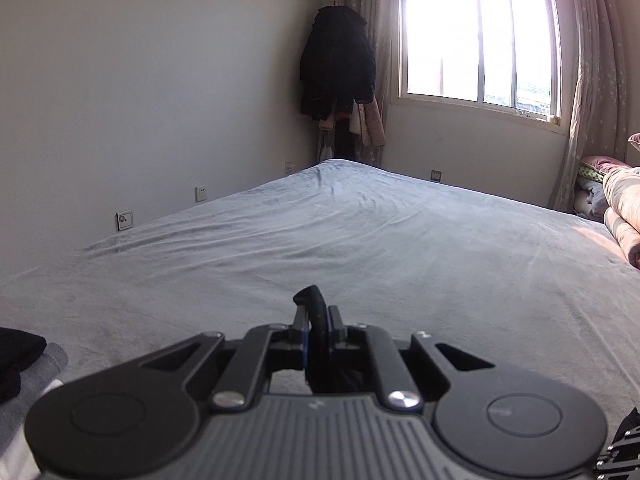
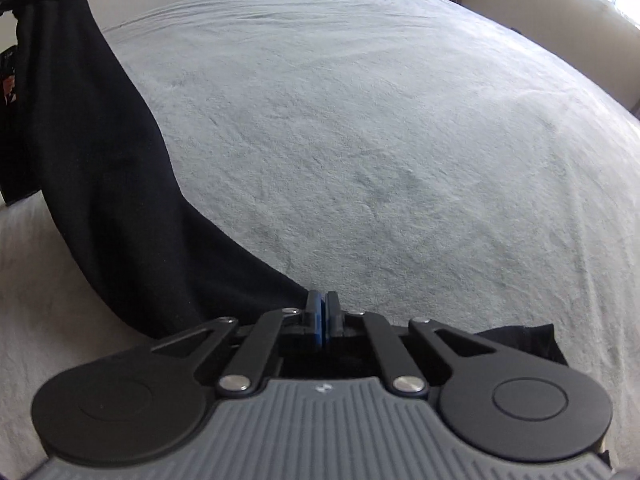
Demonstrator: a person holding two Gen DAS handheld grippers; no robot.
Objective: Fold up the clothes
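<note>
Two claws hold one black garment (image 2: 108, 184) between them above a bed covered by a single pale grey-blue blanket (image 2: 380, 140). The left gripper (image 1: 318, 318) has its two fingers pressed together on a dark rolled edge of the cloth, which pokes up just beyond the tips. The right gripper (image 2: 322, 316) is likewise pinched tight, its two blue pads nearly meeting on the fabric; from there the garment stretches away up and to the left of that claw as one broad band, reaching the other claw at the far upper left. A small dark corner of it also shows to the right of the right claw's body. To the lower left of the left claw lies one small stack of folded clothes (image 1: 28, 364), black on top of grey. Ahead of that claw stands one window (image 1: 478, 40), one dark coat (image 1: 338, 60) hanging in the corner, and to its far right a heap of pinkish bedding (image 1: 620, 208).
</note>
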